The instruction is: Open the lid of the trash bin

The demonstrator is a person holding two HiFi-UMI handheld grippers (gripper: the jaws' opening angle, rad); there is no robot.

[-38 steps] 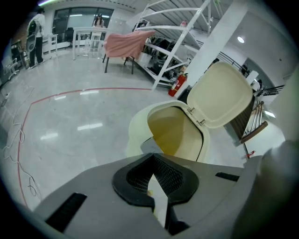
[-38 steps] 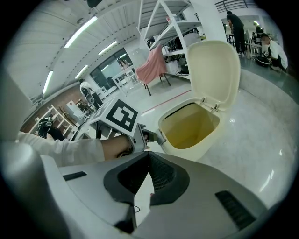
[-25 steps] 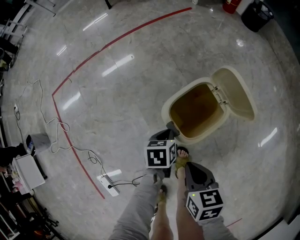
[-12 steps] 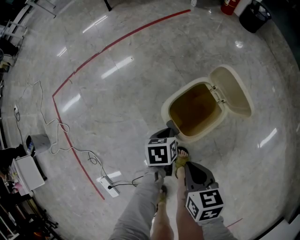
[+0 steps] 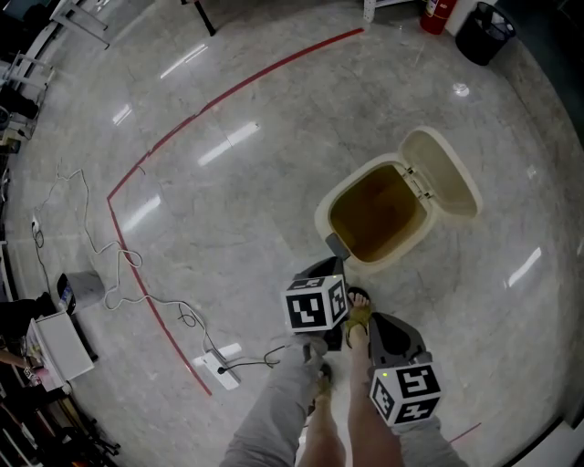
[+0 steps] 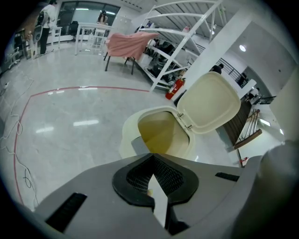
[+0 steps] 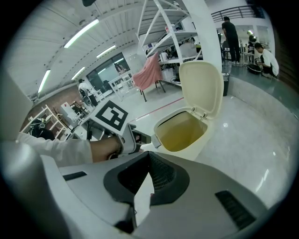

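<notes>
A cream trash bin (image 5: 339,208) stands on the marble floor with its lid (image 5: 447,173) swung up and back on its hinge; the yellowish inside shows. A grey pedal (image 5: 336,244) sticks out at its near side. My left gripper (image 5: 327,266) hovers just short of the pedal, jaws shut on nothing; in the left gripper view the bin (image 6: 128,140) and raised lid (image 6: 212,102) lie straight ahead of the left gripper (image 6: 152,155). My right gripper (image 5: 379,321) hangs lower and nearer me, also shut and empty; the right gripper view shows the bin (image 7: 196,142) beyond the right gripper (image 7: 149,154).
A sandalled foot (image 5: 356,312) stands between the grippers. A red tape line (image 5: 146,164) crosses the floor, with a white power strip (image 5: 222,368) and cable at the left. A black bin (image 5: 479,32) and a fire extinguisher (image 5: 436,11) sit far off. White shelving (image 6: 182,42) rises behind.
The lid stays up. Both grippers sit slightly lower in the head view and the bin has drifted a little farther away.
</notes>
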